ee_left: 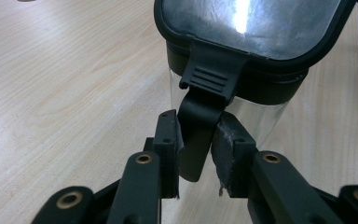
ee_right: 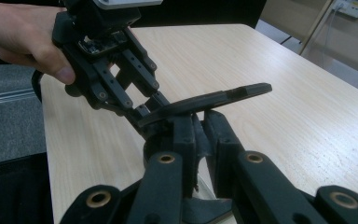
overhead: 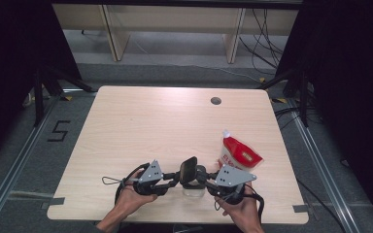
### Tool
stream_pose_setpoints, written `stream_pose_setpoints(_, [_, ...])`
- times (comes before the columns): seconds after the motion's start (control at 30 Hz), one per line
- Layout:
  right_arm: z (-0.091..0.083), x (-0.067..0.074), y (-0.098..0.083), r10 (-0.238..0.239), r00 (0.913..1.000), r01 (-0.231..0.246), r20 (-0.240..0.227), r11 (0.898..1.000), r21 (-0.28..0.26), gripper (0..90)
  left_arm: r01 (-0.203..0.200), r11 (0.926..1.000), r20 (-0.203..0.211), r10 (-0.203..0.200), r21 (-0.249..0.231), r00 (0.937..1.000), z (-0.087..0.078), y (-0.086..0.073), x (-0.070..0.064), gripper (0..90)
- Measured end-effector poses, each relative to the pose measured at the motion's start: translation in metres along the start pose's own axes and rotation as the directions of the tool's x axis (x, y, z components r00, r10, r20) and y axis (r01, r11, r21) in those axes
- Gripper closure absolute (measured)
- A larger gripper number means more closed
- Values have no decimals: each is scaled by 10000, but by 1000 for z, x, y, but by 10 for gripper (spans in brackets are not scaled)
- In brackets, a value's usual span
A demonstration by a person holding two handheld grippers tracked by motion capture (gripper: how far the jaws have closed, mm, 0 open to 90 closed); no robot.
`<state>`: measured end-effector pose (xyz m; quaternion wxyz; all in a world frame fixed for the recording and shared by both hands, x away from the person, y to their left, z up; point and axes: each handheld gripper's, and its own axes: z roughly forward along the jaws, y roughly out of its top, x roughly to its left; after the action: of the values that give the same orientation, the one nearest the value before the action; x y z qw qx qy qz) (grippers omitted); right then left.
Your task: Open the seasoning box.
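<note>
Clear container (overhead: 193, 190) stood at lower centre of surface (overhead: 141, 126), black lid (overhead: 188, 170) tilted up. Latch tab (ee_left: 196, 140) pinched by left tool (ee_left: 196, 156); right tool (ee_right: 199, 140) pressed together on lid's opposite edge. Risk judged: tab slipped from pads, container tipped by uneven pull.

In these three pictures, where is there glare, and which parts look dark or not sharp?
Left gripper view: a bright streak of glare lies on the container's lid, and the clasp between the jaws is sharp. Right gripper view: the nearest jaw links at the bottom look soft, the table evenly lit. High view: the table is well lit, both side edges almost black.
</note>
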<state>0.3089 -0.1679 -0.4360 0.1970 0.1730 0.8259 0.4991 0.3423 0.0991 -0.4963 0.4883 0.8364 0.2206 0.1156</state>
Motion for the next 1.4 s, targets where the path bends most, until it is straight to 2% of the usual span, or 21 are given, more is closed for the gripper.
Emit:
stream_pose_setpoints(0.1, [1, 1, 1, 27, 10000, -27, 26, 10000, -73, 841, 19, 10000, -40, -19, -12, 10000, 0, 0, 0, 716])
stream_pose_setpoints(0.13, [2, 1, 3, -2, 10000, 2, -12, 10000, -64, 841, -31, 9999, -96, 32, 124, 9999, 0, 0, 1, 716])
stream_pose_setpoints(0.23, [3, 2, 4, 25, 10000, -25, -40, 10000, -46, 841, 53, 10000, -53, -52, 45, 10000, 1, 0, 1, 716])
stream_pose_setpoints(0.33, [4, 2, 7, -121, 9999, 121, -86, 9999, -26, 841, -56, 9999, -43, 57, 122, 10000, 0, 0, 2, 716])
stream_pose_setpoints(0.37, [4, 4, 9, 29, 10000, -29, -51, 10000, -27, 841, -46, 9999, -36, 46, 102, 10000, 0, 0, 2, 717])
stream_pose_setpoints(0.43, [7, 4, 10, -174, 9998, 173, -67, 9998, -116, 841, -69, 9999, -44, 69, 94, 10000, 0, 0, 2, 717])
stream_pose_setpoints(0.57, [9, 5, 14, -143, 9998, 142, -135, 9998, -100, 841, -65, 9999, -49, 66, 85, 10000, 0, 0, 1, 718])
stream_pose_setpoints(0.6, [11, 6, 16, -270, 9996, 268, -129, 9995, -157, 841, 59, 10000, -35, -59, -16, 10000, 1, 0, 0, 717])
stream_pose_setpoints(0.73, [14, 7, 19, -272, 9994, 268, -193, 9994, -234, 841, 98, 10000, -27, -98, -10, 9999, 0, -1, 0, 718])
stream_pose_setpoints(0.8, [16, 8, 21, -283, 9993, 279, -250, 9994, -200, 842, -49, 10000, -30, 49, -36, 10000, 0, -1, 0, 719])
stream_pose_setpoints(0.9, [17, 9, 23, -375, 9989, 369, -281, 9991, -206, 842, 32, 10000, 9, -32, -42, 10000, 0, -1, 0, 719])
stream_pose_setpoints(0.93, [20, 10, 25, -366, 9989, 358, -298, 9990, -275, 842, -102, 9999, -7, 102, -48, 9999, 0, -1, 0, 720])
stream_pose_setpoints(1.03, [22, 12, 28, -405, 9985, 396, -374, 9990, -229, 846, -6, 10000, -70, 6, -46, 10000, 0, -1, -1, 720])
stream_pose_setpoints(1.13, [28, 14, 31, -538, 9978, 529, -399, 9983, -231, 847, -110, 9999, -161, 111, 66, 9998, -1, -1, 0, 721])
stream_pose_setpoints(1.3, [31, 15, 34, -559, 9972, 549, -489, 9983, -209, 847, 3, 10000, -189, -3, -22, 9998, 0, -1, -1, 722])
stream_pose_setpoints(1.33, [32, 15, 34, -534, 9971, 527, -540, 9985, -155, 848, -73, 10000, -243, 75, 54, 9997, 0, -1, -1, 722])
stream_pose_setpoints(1.4, [33, 16, 35, -567, 9970, 556, -522, 9982, -220, 849, -183, 9998, -194, 181, -97, 9996, 1, -1, -1, 721])
